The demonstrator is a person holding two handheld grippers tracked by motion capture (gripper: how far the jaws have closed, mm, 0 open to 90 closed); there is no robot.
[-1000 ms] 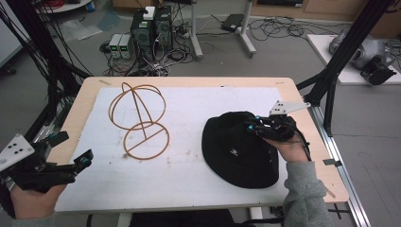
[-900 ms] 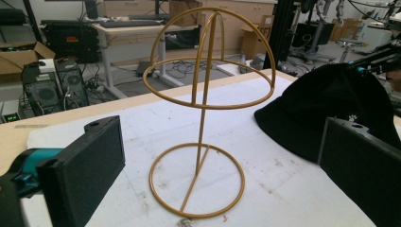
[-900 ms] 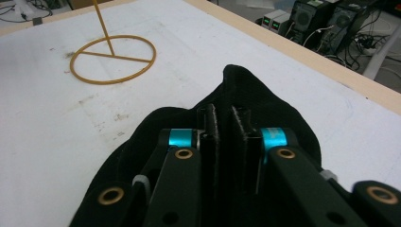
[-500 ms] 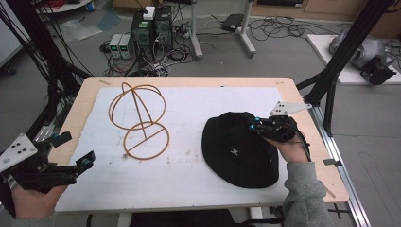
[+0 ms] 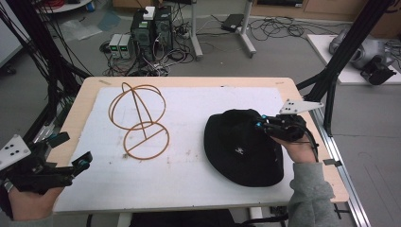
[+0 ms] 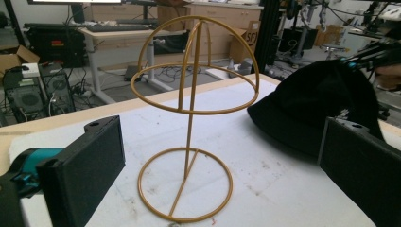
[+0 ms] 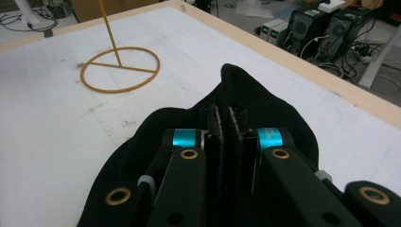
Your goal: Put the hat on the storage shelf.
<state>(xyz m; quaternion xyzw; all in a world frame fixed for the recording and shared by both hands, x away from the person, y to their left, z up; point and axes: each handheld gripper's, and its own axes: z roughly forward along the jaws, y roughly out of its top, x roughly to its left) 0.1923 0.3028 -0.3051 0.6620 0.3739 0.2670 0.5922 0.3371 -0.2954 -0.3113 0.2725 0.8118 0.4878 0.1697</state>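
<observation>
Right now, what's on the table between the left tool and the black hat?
The gold wire hat stand, upright on the white mat. The left gripper view shows it framed between the open left tool, hat beyond.

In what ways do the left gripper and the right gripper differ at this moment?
The left gripper has its jaws wide apart and holds nothing; the right gripper has its jaws pinched together on the black hat. The left gripper sits at the table's near left edge, facing the gold wire stand; the right gripper is over the hat's far right side. Both are hand-held, with black jaws.
</observation>
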